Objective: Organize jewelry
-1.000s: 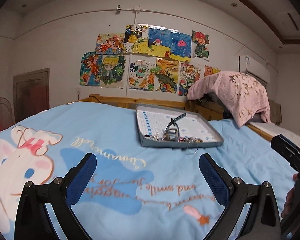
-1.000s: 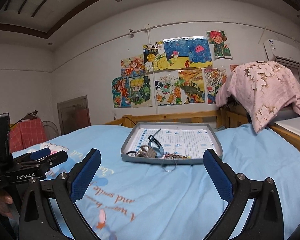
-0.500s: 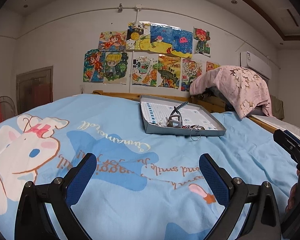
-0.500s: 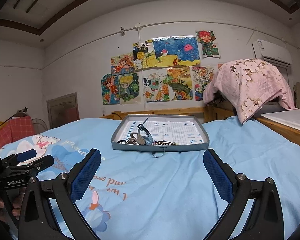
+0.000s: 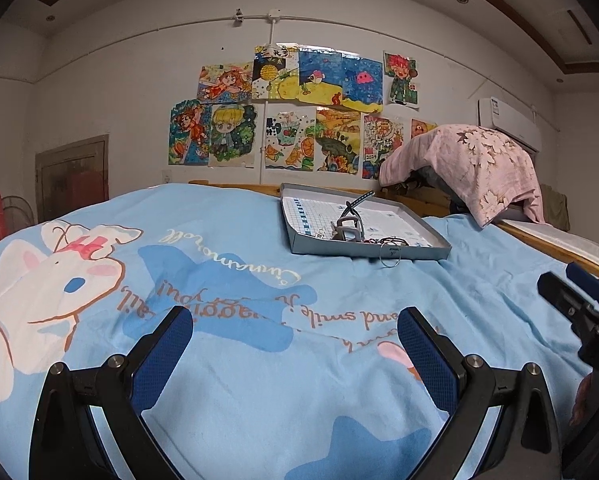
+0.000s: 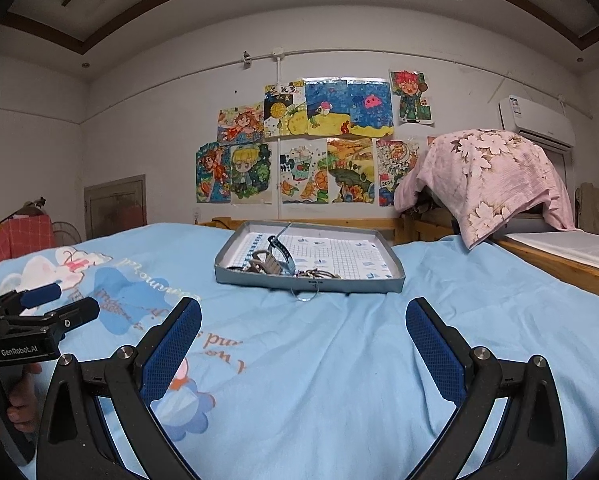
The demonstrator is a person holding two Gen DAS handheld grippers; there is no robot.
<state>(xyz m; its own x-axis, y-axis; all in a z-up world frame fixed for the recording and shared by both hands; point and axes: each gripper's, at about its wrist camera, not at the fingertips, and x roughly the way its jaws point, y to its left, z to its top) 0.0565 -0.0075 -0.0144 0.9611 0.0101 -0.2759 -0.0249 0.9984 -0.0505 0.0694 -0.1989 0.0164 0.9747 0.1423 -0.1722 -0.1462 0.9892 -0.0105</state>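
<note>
Well, both grippers hovered low over the blue bedsheet, and neither had anything in it. Left gripper had its fingers spread wide, right gripper likewise, blue textured pads facing an empty gap. Straight ahead of both, well apart from the fingertips, sat the shallow grey tray, its long side running across the right wrist view. Jewelry lay heaped at the tray's near edge: a blue strap arching up, something metallic beside it, thin dark chains, details too small to sort. One wire ring hung over the tray's front wall onto the sheet. From the left view the tray lay off to the right, so I judged the right gripper better lined up for a straight reach.
</note>
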